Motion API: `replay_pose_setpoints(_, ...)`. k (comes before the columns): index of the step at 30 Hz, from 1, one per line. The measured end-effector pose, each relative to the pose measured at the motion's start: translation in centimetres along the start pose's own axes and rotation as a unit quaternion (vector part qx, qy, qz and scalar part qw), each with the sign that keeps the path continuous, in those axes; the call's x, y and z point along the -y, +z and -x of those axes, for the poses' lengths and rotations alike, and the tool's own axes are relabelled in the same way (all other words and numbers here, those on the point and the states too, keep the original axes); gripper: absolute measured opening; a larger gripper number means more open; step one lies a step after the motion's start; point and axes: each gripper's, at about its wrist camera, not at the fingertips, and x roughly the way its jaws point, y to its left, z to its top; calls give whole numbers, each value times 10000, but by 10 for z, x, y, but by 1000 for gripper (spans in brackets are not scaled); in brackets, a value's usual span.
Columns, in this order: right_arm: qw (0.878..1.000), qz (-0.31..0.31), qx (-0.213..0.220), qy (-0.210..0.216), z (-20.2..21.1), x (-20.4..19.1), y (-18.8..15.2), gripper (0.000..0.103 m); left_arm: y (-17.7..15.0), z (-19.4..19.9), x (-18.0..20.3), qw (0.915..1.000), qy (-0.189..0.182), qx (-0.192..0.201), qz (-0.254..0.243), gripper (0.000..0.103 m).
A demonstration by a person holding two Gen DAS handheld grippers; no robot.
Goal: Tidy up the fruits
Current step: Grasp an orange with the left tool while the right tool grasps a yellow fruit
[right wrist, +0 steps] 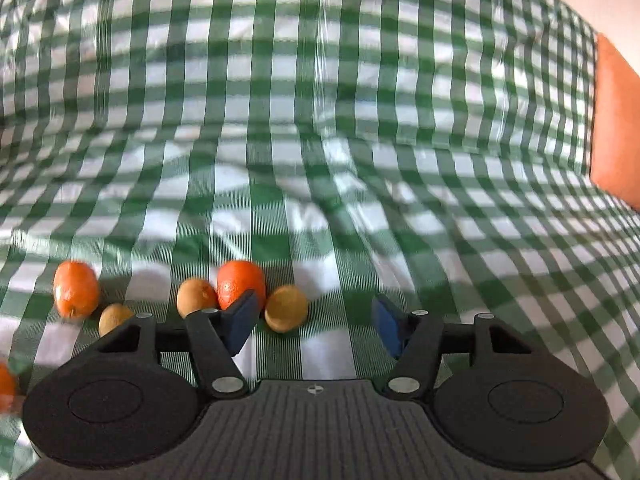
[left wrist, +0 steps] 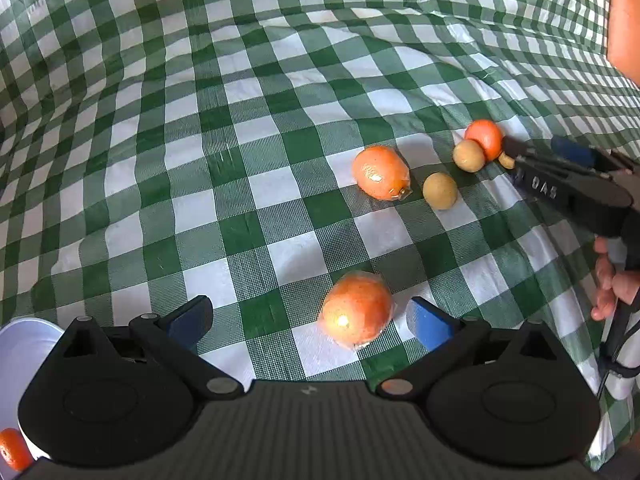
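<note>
Left wrist view: I see my left gripper (left wrist: 310, 320) spread wide over the green-checked cloth (left wrist: 240, 120), nothing between the pads. A wrapped orange (left wrist: 356, 309) sits just inside the right pad, near but apart. A second wrapped orange (left wrist: 380, 172) lies further out, a tan round fruit (left wrist: 440, 191) just beside it. Beyond those, a small bare orange (left wrist: 484, 139) touches another tan fruit (left wrist: 469, 155); a third tan one (left wrist: 506, 160) peeks out at the right gripper's (left wrist: 508, 148) tip. White bowl (left wrist: 20, 352) at lower left, an orange (left wrist: 12, 450) at its edge.

Right wrist view: blurry. Right gripper (right wrist: 314, 324) fingers are apart and empty. A tan fruit (right wrist: 286, 308) lies just inside the left pad (right wrist: 240, 322); the small orange (right wrist: 240, 284) sits right behind that pad, contact unclear. Two more tan fruits (right wrist: 196, 297) (right wrist: 114, 317) and a wrapped orange (right wrist: 76, 289) lie off to the left.
</note>
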Motion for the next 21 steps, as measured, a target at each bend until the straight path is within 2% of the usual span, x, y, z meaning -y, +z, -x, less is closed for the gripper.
replay_pose_setpoints(3, 9999, -84, -89, 54, -2, 6, 4, 53, 0, -1, 0, 9999, -95, 11, 55, 103)
replay_pose_setpoints(6, 9998, -85, -100, 132, 2, 9, -1, 53, 0, 0, 1, 9998, -133, 67, 104, 103)
replay_pose_setpoints(10, 9987, 312, -258, 308, 2, 0, -8, 38, 0, -2, 2, 9998, -128, 11, 148, 103)
replay_pose_setpoints(15, 9986, 138, -380, 334, -9, 0, -9, 38, 2, -4, 6, 9998, -147, -4, 92, 103)
replay_pose_setpoints(18, 9988, 14, -336, 351, -14, 1, -6, 38, 3, -5, 8, 9995, -312, -53, 55, 101)
replay_pose_setpoints(19, 9988, -35, -320, 359, -13, 2, -6, 35, 2, -3, 8, 9991, -412, 4, 51, 85)
replay_pose_setpoints(20, 9990, -74, -295, 330, -12, 3, -6, 26, 1, 1, 7, 9986, -522, 73, 42, 45)
replay_pose_setpoints(21, 9991, -107, -304, 272, -11, 6, -5, 27, 1, 2, 8, 9979, -651, 43, -9, 43)
